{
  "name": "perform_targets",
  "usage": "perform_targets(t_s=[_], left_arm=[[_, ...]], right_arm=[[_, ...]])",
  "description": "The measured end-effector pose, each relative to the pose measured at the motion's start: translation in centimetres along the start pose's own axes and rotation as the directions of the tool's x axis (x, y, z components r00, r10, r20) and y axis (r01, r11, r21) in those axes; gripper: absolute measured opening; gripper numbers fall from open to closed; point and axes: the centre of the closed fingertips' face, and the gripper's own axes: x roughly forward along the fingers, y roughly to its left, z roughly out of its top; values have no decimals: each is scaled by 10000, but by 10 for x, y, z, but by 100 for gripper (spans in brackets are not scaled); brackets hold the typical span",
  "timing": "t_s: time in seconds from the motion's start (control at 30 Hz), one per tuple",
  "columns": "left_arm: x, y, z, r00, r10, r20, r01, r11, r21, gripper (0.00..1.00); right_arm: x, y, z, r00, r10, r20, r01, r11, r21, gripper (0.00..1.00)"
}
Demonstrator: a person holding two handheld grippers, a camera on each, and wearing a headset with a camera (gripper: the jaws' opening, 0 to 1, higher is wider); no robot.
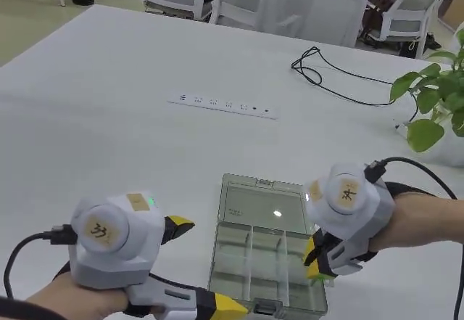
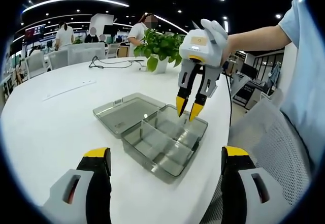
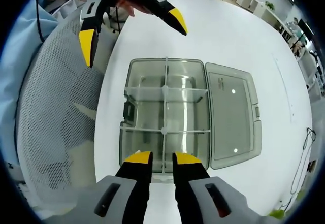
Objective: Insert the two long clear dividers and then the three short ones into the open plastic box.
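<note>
Most dividers (image 3: 165,89) are seemingly sitting in the plastic box (image 3: 123,148) as the right tongs (image 3: 162,156), nearly closed, grip unclear, are hovering over its end and the left tongs (image 2: 166,153) are gaping empty.

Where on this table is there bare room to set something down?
The widest bare stretch of table lies left of the power strip. Another lies between that strip and the plastic box. Crowded: around the box, where the left hand-held gripper and right hand-held gripper hover, and near the black cable and plant.
</note>
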Motion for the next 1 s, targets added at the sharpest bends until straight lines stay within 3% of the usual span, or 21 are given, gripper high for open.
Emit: perform_targets(t_s=[0.07,0.1,0.2,0.3,0.33,0.43,0.5,0.53,0.6,0.63,0.67,0.7,0.73,0.83,0.87,0.9,0.93,1.0], left_arm=[[-3,0,0,10000,45,55,-46,10000,56,92],[-4,0,0,9999,74,87,-75,10000,25,93],[-7,2,-2,9996,185,196,-184,9998,-58,93],[-11,1,-3,9992,282,278,-277,9995,-179,93],[-13,1,-4,9991,316,279,-310,9993,-219,94],[-19,-2,-5,9985,464,294,-456,9986,-259,95],[-24,-4,-5,9977,619,291,-616,9981,-99,97],[-27,-5,-5,9969,723,302,-723,9974,-1,98],[-32,-7,-5,9955,882,346,-883,9961,2,100],[-36,-9,-4,9941,988,450,-989,9951,8,100],[-38,-10,-5,9934,1044,483,-1048,9945,64,100],[-39,-11,-6,9928,1107,452,-1114,9937,126,100],[-41,-12,-9,9916,1242,350,-1251,9918,254,100],[-47,-13,-12,9861,1648,216,-1654,9858,286,100],[-48,-13,-9,9825,1791,508,-1807,9831,293,100],[-50,-12,-10,9782,2015,491,-2029,9789,235,100],[-52,-7,-13,9689,2428,489,-2443,9693,272,100],[-52,-7,-15,9627,2645,570,-2667,9631,354,100]], right_arm=[[-4,1,2,9990,-127,421,110,9991,402,24],[-8,3,7,9953,-216,949,170,9987,483,28],[-16,7,9,9818,-670,1776,485,9931,1066,42],[-22,10,5,9618,-1321,2397,943,9821,1627,61],[-24,12,2,9514,-1660,2594,1169,9739,1945,71],[-31,20,-6,9231,-2323,3063,1442,9478,2843,86],[-36,26,-12,8956,-2917,3358,1643,9186,3595,95],[-39,27,-14,8773,-3258,3524,1780,9028,3915,100],[-45,38,-24,8518,-3786,3620,1811,8613,4748,100],[-48,43,-26,8240,-4157,3850,1818,8375,5153,100],[-49,46,-31,8120,-4420,3812,1888,8169,5450,100],[-51,51,-38,7885,-4854,3777,1929,7783,5975,100],[-51,52,-40,7802,-5016,3738,1992,7657,6116,100],[-57,62,-54,7138,-6151,3348,2385,6630,7096,100],[-60,63,-57,6941,-6450,3197,2596,6385,7245,100],[-64,63,-59,6703,-6777,3022,2801,6082,7427,100],[-67,63,-58,6350,-7137,2956,2902,5750,7649,100],[-70,60,-61,6170,-7424,2611,3948,5791,7133,100]])
